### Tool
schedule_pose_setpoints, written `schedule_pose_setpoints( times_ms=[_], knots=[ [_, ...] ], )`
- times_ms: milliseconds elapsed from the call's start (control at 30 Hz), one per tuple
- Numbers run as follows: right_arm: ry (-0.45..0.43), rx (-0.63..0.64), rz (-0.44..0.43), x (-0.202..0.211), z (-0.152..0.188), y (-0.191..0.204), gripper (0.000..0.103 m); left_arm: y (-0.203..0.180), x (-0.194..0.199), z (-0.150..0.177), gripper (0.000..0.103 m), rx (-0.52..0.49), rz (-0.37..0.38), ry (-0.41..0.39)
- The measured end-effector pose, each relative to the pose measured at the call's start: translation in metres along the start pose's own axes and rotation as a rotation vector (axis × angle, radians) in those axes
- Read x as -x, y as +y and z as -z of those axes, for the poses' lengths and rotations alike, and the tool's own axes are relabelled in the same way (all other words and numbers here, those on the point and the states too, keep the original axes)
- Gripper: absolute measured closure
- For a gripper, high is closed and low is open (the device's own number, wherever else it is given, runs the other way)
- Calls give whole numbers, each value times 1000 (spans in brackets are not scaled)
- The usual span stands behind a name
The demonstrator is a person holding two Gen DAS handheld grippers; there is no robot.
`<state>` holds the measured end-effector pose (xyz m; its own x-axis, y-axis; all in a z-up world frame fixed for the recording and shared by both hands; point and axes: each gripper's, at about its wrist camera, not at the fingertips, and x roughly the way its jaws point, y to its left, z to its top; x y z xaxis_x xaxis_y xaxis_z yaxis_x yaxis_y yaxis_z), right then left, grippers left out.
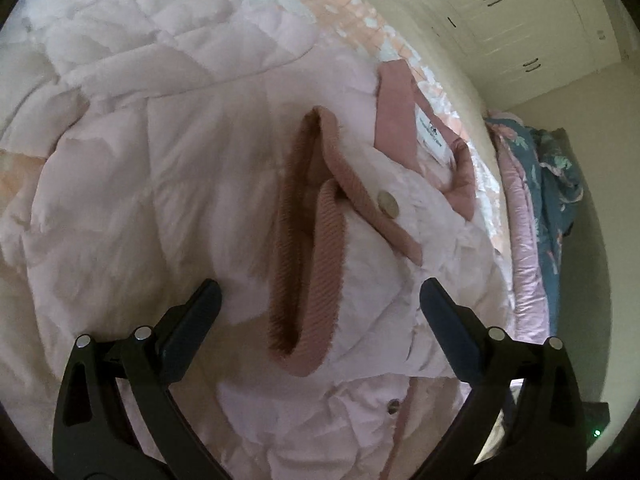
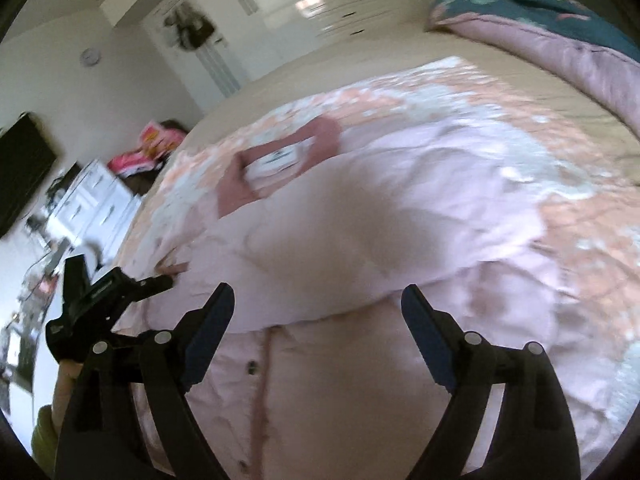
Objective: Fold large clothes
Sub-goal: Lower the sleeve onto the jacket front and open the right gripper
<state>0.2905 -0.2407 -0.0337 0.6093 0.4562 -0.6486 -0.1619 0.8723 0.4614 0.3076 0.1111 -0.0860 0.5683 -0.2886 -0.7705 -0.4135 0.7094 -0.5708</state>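
Jacket (image 1: 160, 184) on bed; rolled duvet (image 1: 548, 208) beside (both tongs spread, empty).

Right-wrist view smeared; collar label (image 2: 280, 158) unreadable; jacket (image 2: 360, 216) cut off below.

A bed (image 2: 460, 56) carries a peach-and-white floral bedspread (image 2: 400, 96). Directly on the bedspread lies a pale pink puffer coat (image 1: 120, 200), spread flat. A teal floral quilt (image 2: 540, 4) sits bunched at the bed's far edge.
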Motion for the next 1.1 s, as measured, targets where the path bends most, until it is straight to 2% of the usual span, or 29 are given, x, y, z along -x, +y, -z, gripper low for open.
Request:
schedule_pose_setpoints(
  times_ms=[67,100,167,200,233,300,400,533,600,667,800,900,1100],
  knots=[
    [-11,-22,28,7,3,-14,18,-5,-1,1,37,-27,1,-12],
    [-10,-29,37,7,4,-18,18,-7,-1,2,53,-29,35,-8],
    [-8,-42,54,10,9,-25,19,-12,-1,3,58,-49,38,-12],
    [-7,-52,60,11,10,-31,19,-15,0,3,71,-72,50,-16],
    [-8,-56,66,11,11,-32,19,-17,1,3,80,-76,68,-16],
    [-23,-63,101,15,12,-39,24,-21,5,2,87,-93,124,-29],
    [-60,-83,148,27,12,-49,25,-31,21,-7,90,-129,153,-68],
    [-94,-80,184,34,7,-55,25,-53,62,-22,91,-220,208,-168],
    [-95,-73,178,31,-2,-55,25,-58,72,-26,91,-263,203,-199],
    [-88,-26,182,24,-14,-48,25,-56,73,-29,90,-295,158,-218],
    [-67,37,173,8,-30,-35,25,-25,46,-30,90,-257,59,-153],
    [-23,90,154,-10,-37,-23,25,-4,30,-25,90,-199,53,-88],
    [58,147,172,-43,-37,-16,21,10,22,-25,89,-196,34,-72]
  ],
)
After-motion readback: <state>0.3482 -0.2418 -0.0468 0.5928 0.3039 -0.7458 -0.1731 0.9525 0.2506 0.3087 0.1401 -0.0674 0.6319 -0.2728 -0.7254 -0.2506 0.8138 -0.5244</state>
